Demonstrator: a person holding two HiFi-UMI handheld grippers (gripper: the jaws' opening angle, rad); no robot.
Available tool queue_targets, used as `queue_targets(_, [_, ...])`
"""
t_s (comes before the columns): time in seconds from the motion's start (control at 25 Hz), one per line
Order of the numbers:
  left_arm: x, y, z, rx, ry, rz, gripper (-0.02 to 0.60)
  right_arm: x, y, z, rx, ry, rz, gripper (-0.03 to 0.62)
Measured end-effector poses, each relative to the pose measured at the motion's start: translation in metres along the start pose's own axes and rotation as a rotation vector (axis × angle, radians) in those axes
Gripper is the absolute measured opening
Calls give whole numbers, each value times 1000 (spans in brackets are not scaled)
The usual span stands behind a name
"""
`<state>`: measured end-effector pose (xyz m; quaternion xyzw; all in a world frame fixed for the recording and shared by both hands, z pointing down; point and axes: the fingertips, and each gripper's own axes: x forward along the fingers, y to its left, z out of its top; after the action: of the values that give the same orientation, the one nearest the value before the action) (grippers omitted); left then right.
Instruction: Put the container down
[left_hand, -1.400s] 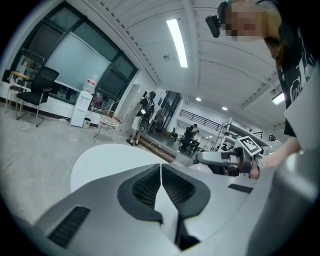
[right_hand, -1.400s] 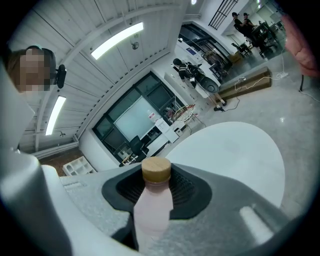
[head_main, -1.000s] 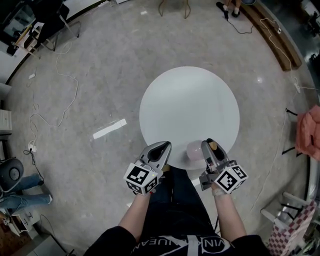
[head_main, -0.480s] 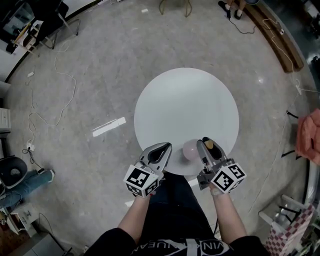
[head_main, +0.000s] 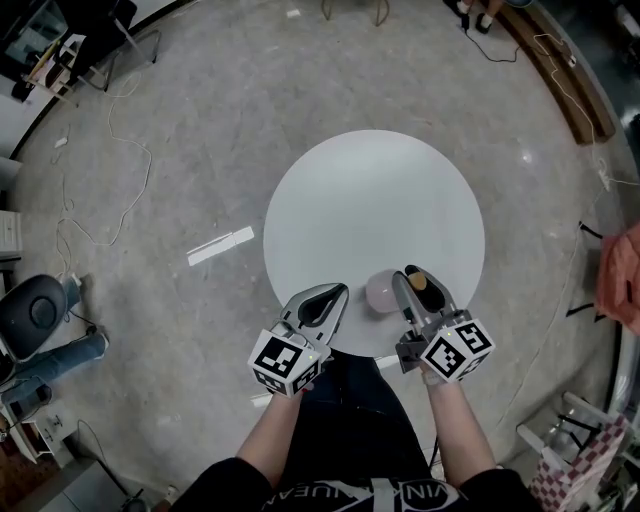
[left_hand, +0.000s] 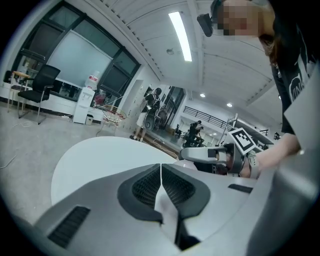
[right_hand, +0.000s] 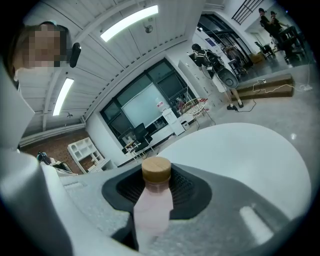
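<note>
A pale pink container with a wooden lid sits between the pads of my right gripper, which is shut on it. From the head view the lid shows on top of the right gripper, and the pink body shows just left of it, over the near part of the round white table. Whether the container touches the table I cannot tell. My left gripper hangs at the table's near edge, shut and empty; its pads meet along a thin seam. The left gripper view shows the right gripper off to the right.
Grey floor surrounds the table, with loose cables and a white strip at the left. A dark chair and a person's legs in jeans are at the far left. A wooden bench lies at the top right and a pink cloth at the right edge.
Both grippers have gone a little forward over the table's near edge. The right one has rolled slightly and still grips the container.
</note>
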<state>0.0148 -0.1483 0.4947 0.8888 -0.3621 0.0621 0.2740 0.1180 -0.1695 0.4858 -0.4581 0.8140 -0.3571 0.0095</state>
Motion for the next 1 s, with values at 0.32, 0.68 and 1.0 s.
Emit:
queue_targets(0.32, [5, 7, -5, 3, 0, 5, 15, 14, -3, 4, -39, 3, 9, 129])
queue_targets(0.68, [14, 13, -10, 19, 19, 7, 15, 25, -7, 1, -145, 36, 2, 129])
queue_targets(1.0, [17, 22, -16, 8, 31, 17, 15, 38, -11, -2, -241, 57, -20, 129])
